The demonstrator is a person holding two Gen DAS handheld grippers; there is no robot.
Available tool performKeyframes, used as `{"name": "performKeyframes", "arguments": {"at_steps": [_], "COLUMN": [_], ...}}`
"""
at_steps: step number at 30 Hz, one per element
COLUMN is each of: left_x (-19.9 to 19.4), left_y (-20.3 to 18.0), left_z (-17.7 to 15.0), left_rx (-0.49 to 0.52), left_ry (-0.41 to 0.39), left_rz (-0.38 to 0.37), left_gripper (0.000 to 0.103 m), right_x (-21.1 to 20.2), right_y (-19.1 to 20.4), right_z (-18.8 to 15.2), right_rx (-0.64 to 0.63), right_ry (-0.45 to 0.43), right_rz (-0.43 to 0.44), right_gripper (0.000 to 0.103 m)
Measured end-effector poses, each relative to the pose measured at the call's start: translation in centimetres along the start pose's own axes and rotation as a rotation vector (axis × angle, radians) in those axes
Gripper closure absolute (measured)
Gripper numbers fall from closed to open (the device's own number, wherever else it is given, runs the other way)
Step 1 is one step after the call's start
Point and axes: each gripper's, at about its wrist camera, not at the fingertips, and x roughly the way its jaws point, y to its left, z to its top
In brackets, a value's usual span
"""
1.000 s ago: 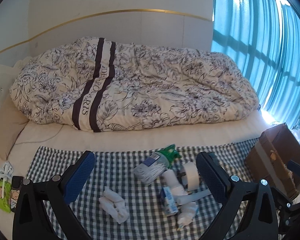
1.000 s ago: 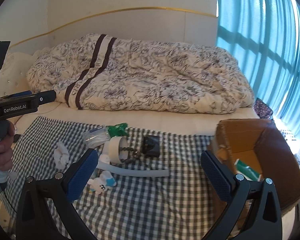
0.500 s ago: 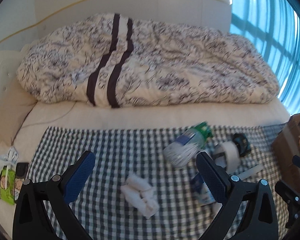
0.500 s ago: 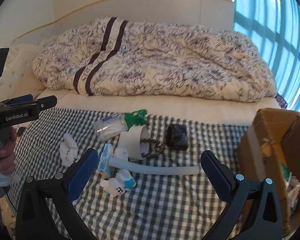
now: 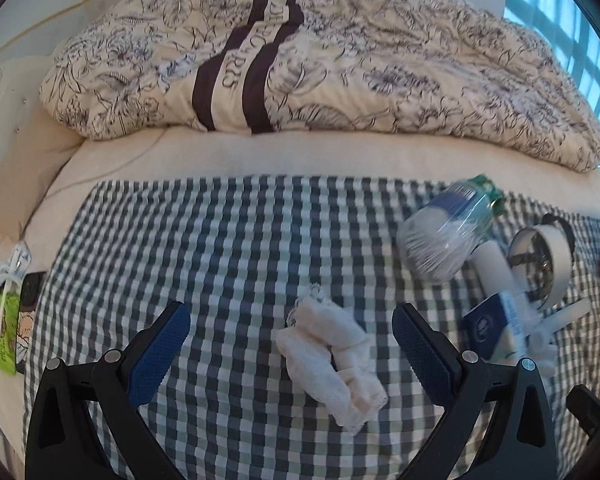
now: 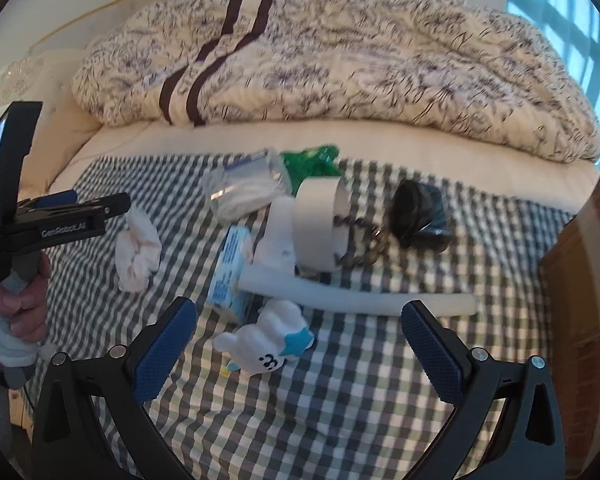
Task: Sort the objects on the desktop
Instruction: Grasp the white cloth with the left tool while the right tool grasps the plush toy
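1. Far left, off the cloth edge: green snack packet (image 5: 6, 328) & small clutter on the bed, beside a dark phone-like slab (image 5: 32, 288). Detail too small to read.
2. Hand (image 6: 18, 308) grips the left gripper's handle, seen at the left edge of the right wrist view.
3. Left gripper (image 5: 290, 344): jaws spread wide, nothing between the pads. It hangs just over the white rolled cloth (image 5: 334, 356), which lies betw the two fingers on the checked cloth (image 5: 228, 240).
4. Same white roll shows in the right wrist view (image 6: 136, 252), just beside the left gripper's tip; can't tell if touching.
5. Right gripper (image 6: 300, 340): jaws also wide apart, holding nothing. White plush toy w/ blue star (image 6: 268, 344) lies betw its fingers, lower centre.
6. Blue-white carton (image 6: 230, 276) lies just left of the toy, touching the long white tube (image 6: 356, 300).
7. Clear jar of cotton swabs (image 5: 444, 236) on its side, green wrapper (image 6: 308, 160) at its far end.
8. Tape roll (image 6: 320, 224) stands on edge over the tube, a dark chain (image 6: 360, 232) running thru it to a black pouch (image 6: 420, 216).
9. Cardboard box (image 6: 580, 280) at right edge, near the cloth's end.
10. Behind all: floral duvet (image 5: 320, 60) w/ dark stripes; blue curtain (image 6: 572, 20) far right.
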Motion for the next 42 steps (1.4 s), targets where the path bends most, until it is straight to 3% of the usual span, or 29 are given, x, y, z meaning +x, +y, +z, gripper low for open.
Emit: {"name": "performKeyframes", "arguments": {"at_steps": [17,28,33,37,42], "left_x": [4.5,6.1,6.0,5.7,5.1], "left_y": [-0.7,-1.9,-3.0,-3.5,-3.0], "left_z": [-2.0,-2.6,-2.5,-2.5,-2.5], "left_rx": [-0.018,0.000,0.039,0.042,0.022], "left_ry": [0.104,0.171,0.175,0.171,0.169], "left_rz": [-0.044,-0.064,-0.073,-0.090,-0.096], "left_gripper": [0.000,0.031,0.055,0.065,0.078], "right_x": [5.4,7.1,7.3,7.7,7.3], "right_y": [0.7,0.5,0.5,1.0,1.2], "right_z": [-2.0,-2.2,-2.2,-2.5,-2.4], "right_rx": [0.001,0.005,-0.002,-0.015,-0.019], "right_ry": [0.120,0.135,0.128,0.141,0.136], "right_rz": [0.072,0.073,0.095,0.113,0.126], "right_gripper": [0.000,0.000,0.001,0.025,0.025]}}
